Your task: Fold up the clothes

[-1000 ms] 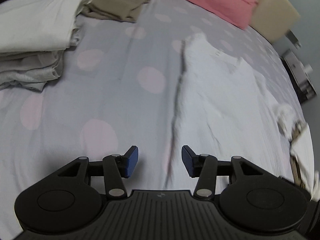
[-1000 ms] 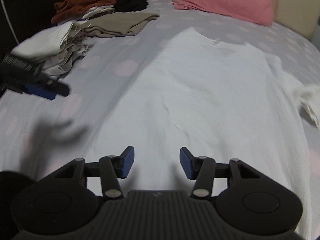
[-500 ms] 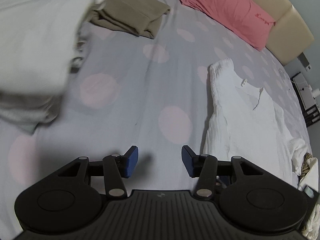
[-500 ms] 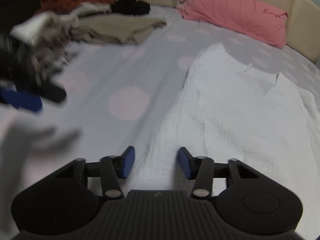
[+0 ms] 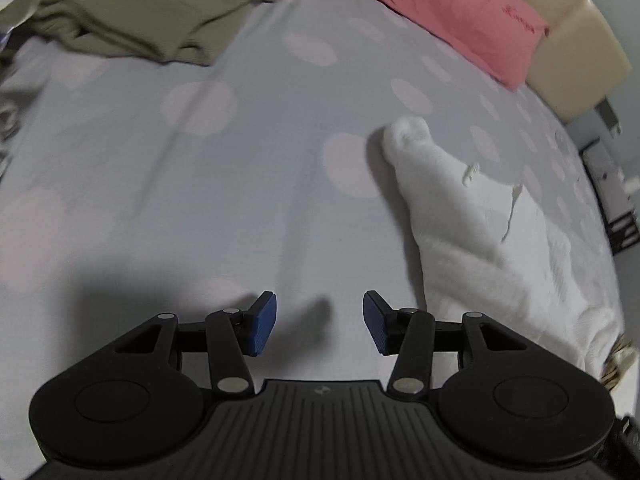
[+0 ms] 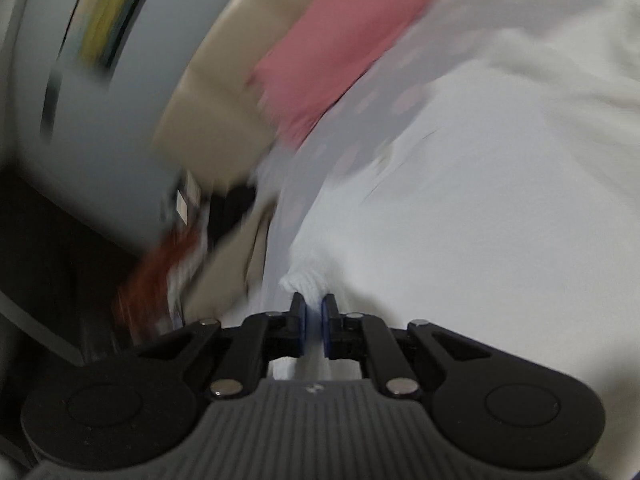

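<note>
A white shirt (image 5: 472,220) lies spread on the grey bedsheet with pink dots (image 5: 224,184), right of centre in the left wrist view. My left gripper (image 5: 319,322) is open and empty, low over bare sheet just left of the shirt's edge. In the blurred right wrist view my right gripper (image 6: 313,312) is shut on a bunched edge of the white shirt (image 6: 500,220), which spreads away to the right.
A folded tan garment (image 5: 152,12) lies at the far left of the bed. A pink pillow (image 5: 452,4) rests against the beige headboard (image 5: 576,68). Dark furniture (image 5: 616,200) stands beyond the bed's right edge. Rust and black clothes (image 6: 160,264) blur at left.
My right gripper has closed on the shirt's edge and swung sharply, blurring its view. My left gripper has moved forward along the bed, still open.
</note>
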### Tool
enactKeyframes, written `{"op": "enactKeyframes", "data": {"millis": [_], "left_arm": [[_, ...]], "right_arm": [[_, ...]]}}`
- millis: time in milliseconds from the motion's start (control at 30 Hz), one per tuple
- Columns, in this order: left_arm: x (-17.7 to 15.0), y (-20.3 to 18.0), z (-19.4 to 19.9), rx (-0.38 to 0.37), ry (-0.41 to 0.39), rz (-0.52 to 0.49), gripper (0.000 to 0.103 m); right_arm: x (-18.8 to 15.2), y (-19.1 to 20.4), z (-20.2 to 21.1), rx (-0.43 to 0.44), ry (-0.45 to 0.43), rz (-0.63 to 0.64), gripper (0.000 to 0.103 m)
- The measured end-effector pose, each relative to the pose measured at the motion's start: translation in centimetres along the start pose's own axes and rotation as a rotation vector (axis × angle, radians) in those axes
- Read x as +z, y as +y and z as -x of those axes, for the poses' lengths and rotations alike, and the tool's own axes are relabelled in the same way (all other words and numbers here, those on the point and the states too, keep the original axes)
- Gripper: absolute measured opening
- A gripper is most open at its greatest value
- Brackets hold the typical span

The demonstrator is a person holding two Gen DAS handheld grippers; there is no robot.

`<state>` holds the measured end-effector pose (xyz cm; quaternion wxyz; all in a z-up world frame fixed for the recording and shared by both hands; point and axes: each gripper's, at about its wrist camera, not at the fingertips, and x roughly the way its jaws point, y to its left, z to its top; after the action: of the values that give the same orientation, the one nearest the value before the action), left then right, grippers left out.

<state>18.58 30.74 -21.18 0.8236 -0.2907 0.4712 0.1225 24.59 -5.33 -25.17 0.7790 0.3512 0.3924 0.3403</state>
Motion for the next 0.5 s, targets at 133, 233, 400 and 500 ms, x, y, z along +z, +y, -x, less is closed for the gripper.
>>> {"op": "enactKeyframes", "data": {"millis": [133,233,400,500], "left_arm": [[-0.4,-3.2,-1.6,0.019,0.002,-0.053,0.046],[-0.4,-5.3,-2.3,0.019,-0.017,-0.055,0.046],[0.5,-8.6,-3.8,0.066,-0.075,-0.075,0.046],[1.4,-9.7,-5.0,0.064,-0.102,-0.015,0.046]], "right_arm": [[1.8,-4.2,1.0,-0.072,-0.051,-0.083,0.009],[2.5,-5.2,1.2,-0.109,-0.062,-0.065,0.009],[2.7,-5.6,1.5,-0.171,-0.108,-0.007,0.009],[3.3,-6.6,2.0,-0.163,-0.114,-0.031,0.01]]}}
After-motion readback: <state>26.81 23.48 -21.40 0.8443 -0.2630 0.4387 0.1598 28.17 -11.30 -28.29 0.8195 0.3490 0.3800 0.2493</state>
